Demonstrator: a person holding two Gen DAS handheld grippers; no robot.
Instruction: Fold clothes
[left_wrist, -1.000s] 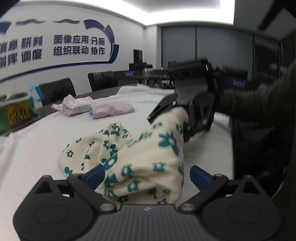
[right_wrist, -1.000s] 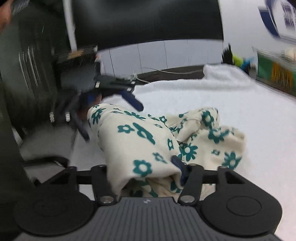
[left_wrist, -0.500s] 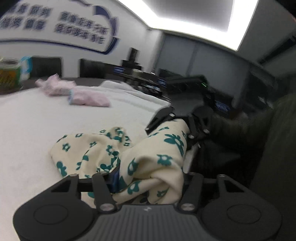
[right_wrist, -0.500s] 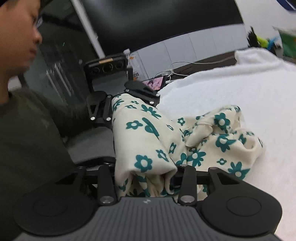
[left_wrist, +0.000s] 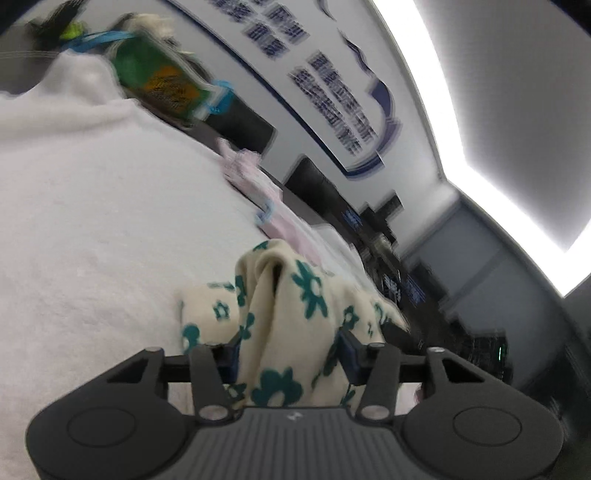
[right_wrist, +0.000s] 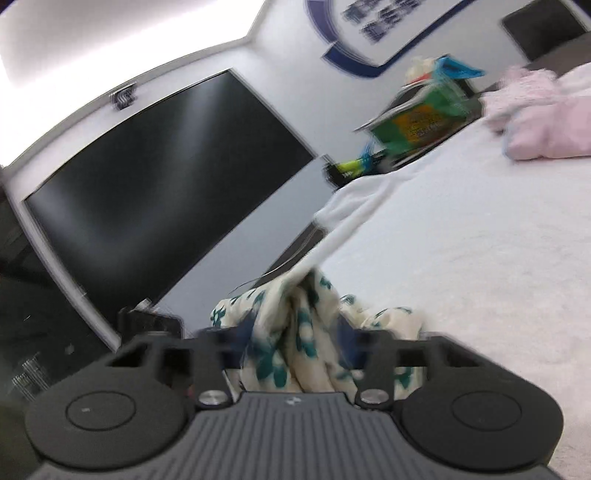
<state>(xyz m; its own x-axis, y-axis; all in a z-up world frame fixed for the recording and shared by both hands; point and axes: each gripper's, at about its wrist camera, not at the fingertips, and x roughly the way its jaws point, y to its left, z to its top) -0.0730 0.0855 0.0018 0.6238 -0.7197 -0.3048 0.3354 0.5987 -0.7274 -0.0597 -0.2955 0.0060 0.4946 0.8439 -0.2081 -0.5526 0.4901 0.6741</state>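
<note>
A cream garment with teal flowers (left_wrist: 291, 314) is bunched between the blue pads of my left gripper (left_wrist: 290, 350), which is shut on it. The same garment (right_wrist: 299, 332) hangs bunched in my right gripper (right_wrist: 295, 345), also shut on it. Both views are tilted and blurred, and the cloth is lifted above the white towel-covered table (left_wrist: 92, 221), which also shows in the right wrist view (right_wrist: 480, 258). Neither gripper is visible in the other's view.
Pink folded clothes (left_wrist: 258, 192) lie further back on the table, also in the right wrist view (right_wrist: 535, 122). A green box (left_wrist: 162, 77) stands at the table's far end, seen too in the right wrist view (right_wrist: 417, 118). A large dark screen (right_wrist: 166, 184) hangs on the wall. Black chairs (left_wrist: 314, 184) line the table.
Both grippers have closed on the flowered garment and swung up and apart, tilting both views. The other gripper has left each view.
</note>
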